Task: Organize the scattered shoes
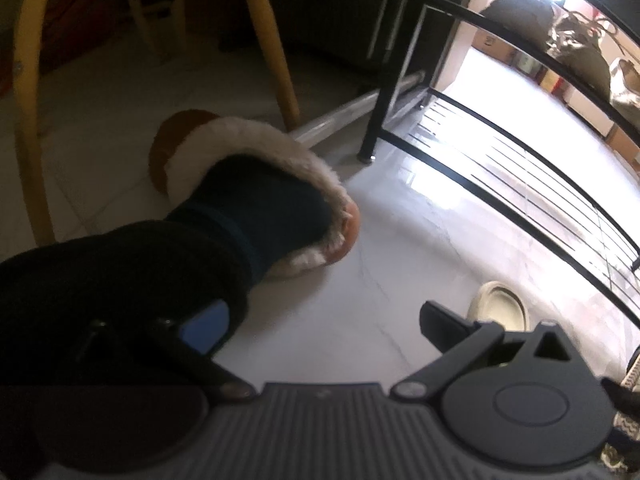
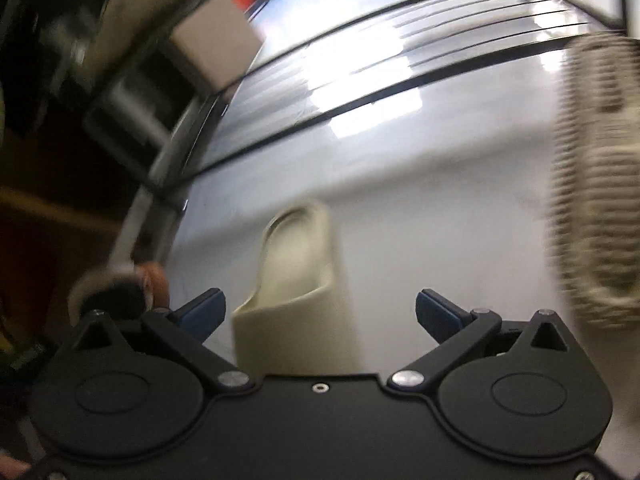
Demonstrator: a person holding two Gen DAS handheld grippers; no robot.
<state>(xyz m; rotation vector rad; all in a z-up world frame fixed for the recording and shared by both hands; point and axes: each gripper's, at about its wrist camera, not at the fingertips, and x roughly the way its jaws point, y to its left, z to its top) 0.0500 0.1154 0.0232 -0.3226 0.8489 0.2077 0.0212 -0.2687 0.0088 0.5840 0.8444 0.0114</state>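
1. The left gripper (image 1: 324, 326) hangs over the pale glossy floor (image 1: 380, 240) with its jaws spread wide and nothing between them.
2. A fur-lined brown boot (image 1: 240, 152) stands on the floor ahead of the left gripper, worn on a person's leg (image 1: 256, 216) in dark clothing; the leg covers part of the gripper's left finger.
3. Behind the boot stand the yellow wooden legs of a chair (image 1: 276, 52).
4. A black metal shoe rack (image 1: 500, 148) with thin bars stands to the right of the boot; its upper shelf holds tan shoes (image 1: 580, 48), blurred by glare.
5. The right gripper (image 2: 320, 314) also has its jaws wide apart, holding nothing.
6. A cream slipper (image 2: 296, 264) lies on the floor directly ahead of the right gripper, its near end between the open fingers, though whether they touch it cannot be told.
7. A beige ribbed shoe sole (image 2: 596, 184) fills the right edge of the right wrist view, heavily blurred.
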